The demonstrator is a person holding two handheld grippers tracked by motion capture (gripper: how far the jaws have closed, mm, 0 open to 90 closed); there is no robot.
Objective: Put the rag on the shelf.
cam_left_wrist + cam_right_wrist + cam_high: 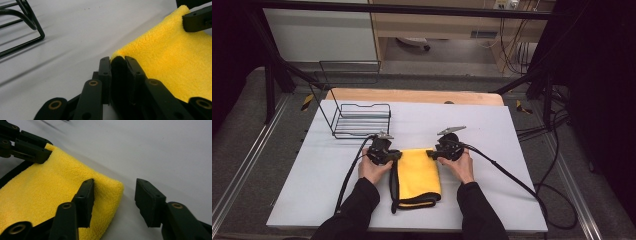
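Black-edged fluffy yellow folded towel (pixel 418 176)

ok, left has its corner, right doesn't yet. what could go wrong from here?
1. The right gripper has its fingers apart around the far corner of the yellow cloth. One finger sits off the cloth edge, so closing may catch only a thin fold or miss.
2. The left gripper pinches just the corner tip; a lift could pull it free.
3. The wire rack stands close behind and could snag a raised cloth.

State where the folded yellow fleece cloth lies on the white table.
In the high view, the folded yellow fleece cloth lies near the table's front edge, between both grippers, with the black wire rack behind-left.
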